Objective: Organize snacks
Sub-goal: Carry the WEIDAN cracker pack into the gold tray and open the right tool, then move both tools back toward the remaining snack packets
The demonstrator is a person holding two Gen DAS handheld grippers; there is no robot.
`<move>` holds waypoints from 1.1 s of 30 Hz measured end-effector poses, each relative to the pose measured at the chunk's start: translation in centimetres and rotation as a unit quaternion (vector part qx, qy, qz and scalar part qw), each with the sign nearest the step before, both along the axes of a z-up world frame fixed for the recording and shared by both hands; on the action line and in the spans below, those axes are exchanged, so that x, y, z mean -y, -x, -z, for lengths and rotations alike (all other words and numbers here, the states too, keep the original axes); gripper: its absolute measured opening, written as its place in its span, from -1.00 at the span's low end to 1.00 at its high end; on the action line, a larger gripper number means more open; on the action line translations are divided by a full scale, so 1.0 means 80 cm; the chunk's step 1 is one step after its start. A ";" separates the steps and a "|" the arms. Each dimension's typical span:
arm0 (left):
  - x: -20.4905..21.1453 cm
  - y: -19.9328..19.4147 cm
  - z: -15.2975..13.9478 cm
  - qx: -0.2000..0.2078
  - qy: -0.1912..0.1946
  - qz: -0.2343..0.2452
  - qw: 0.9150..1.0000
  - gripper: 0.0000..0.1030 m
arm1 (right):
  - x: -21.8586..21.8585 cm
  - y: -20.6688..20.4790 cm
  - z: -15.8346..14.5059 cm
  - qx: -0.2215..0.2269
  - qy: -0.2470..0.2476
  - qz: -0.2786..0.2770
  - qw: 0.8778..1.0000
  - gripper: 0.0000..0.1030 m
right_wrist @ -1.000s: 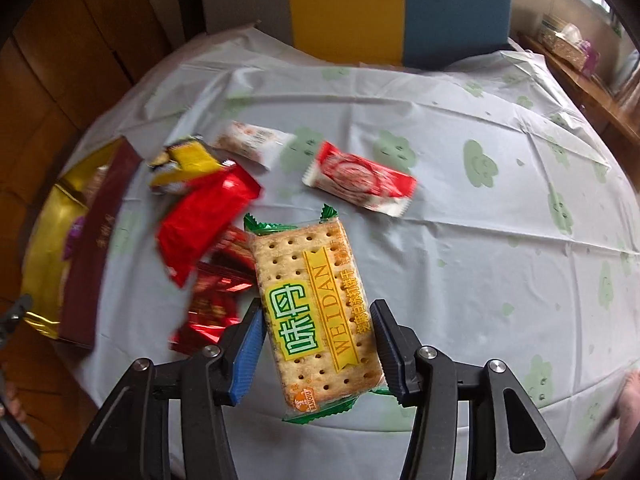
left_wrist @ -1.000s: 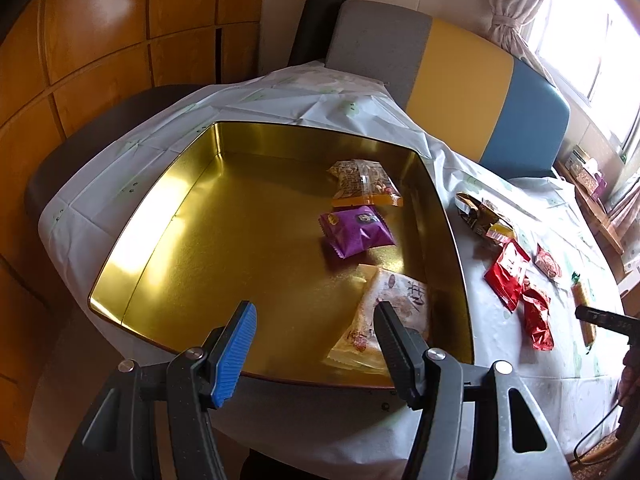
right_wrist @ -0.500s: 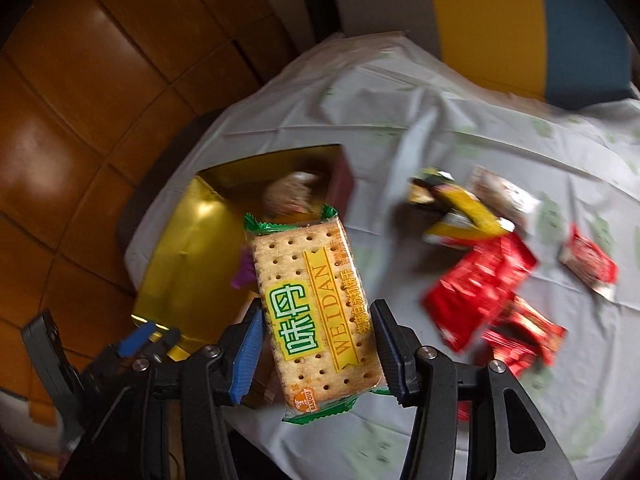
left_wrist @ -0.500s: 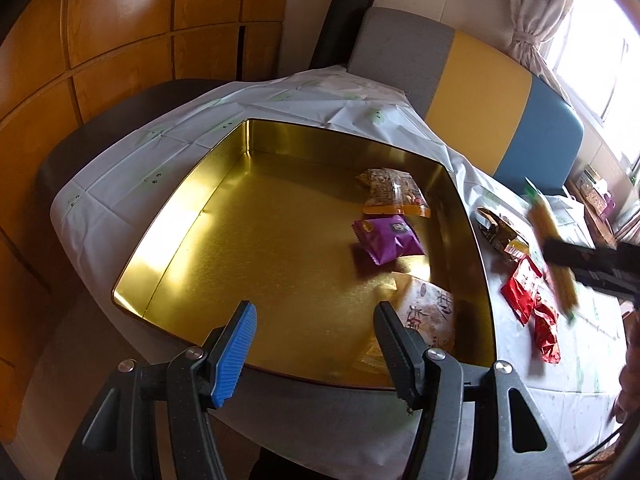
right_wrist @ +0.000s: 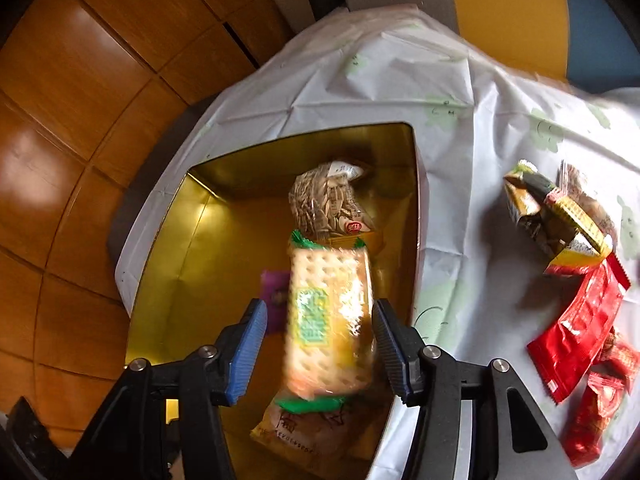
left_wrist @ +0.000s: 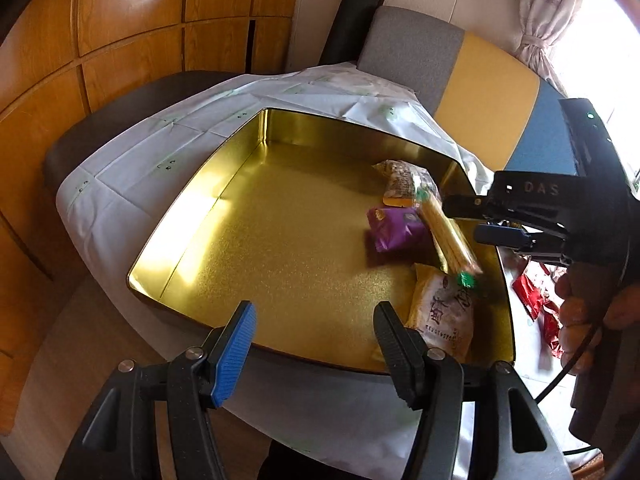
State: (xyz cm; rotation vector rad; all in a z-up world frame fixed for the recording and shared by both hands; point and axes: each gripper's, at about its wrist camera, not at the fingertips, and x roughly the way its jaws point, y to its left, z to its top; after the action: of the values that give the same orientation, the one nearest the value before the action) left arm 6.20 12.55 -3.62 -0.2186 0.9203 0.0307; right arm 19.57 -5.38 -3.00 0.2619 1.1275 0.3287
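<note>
A gold tin box [left_wrist: 248,240] lies open on the white tablecloth; it also shows in the right wrist view [right_wrist: 168,264]. In it lie a sunflower seed bag [right_wrist: 332,204], a purple packet [left_wrist: 396,228] and a pale yellow pastry packet [left_wrist: 444,312]. A green-ended cracker packet [right_wrist: 328,316] is blurred between my right gripper's [right_wrist: 318,348] spread fingers, falling above the tin; it also shows in the left wrist view [left_wrist: 444,232], off the right gripper's [left_wrist: 464,216] tips. My left gripper [left_wrist: 314,340] is open and empty at the tin's near edge.
Red packets [right_wrist: 576,328] and a yellow-black packet [right_wrist: 552,216] lie on the tablecloth [right_wrist: 460,128] right of the tin. A grey, yellow and blue bench back [left_wrist: 480,76] stands behind the table. Wood panelling [left_wrist: 120,40] is on the left.
My right gripper carried the cracker packet from over the tablecloth to above the tin, then opened; the packet now drops blurred. My left gripper drew back slightly and stayed open.
</note>
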 end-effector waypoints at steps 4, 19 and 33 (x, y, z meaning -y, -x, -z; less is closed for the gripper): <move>0.003 -0.001 0.001 -0.001 0.001 0.001 1.000 0.20 | 0.006 0.008 -0.006 0.010 -0.004 -0.008 1.000 0.13; 0.029 0.007 -0.014 0.009 -0.022 0.022 0.999 0.20 | 0.045 0.058 -0.038 0.083 0.030 -0.021 0.996 0.32; 0.062 0.013 -0.022 0.010 -0.040 0.055 0.998 0.20 | 0.147 0.099 -0.039 0.090 0.082 0.016 0.992 0.32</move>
State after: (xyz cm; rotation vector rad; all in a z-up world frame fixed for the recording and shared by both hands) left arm 5.19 7.58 -1.85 -0.0926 0.9077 -0.0364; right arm 11.68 -17.17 0.15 0.1023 0.9642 0.2244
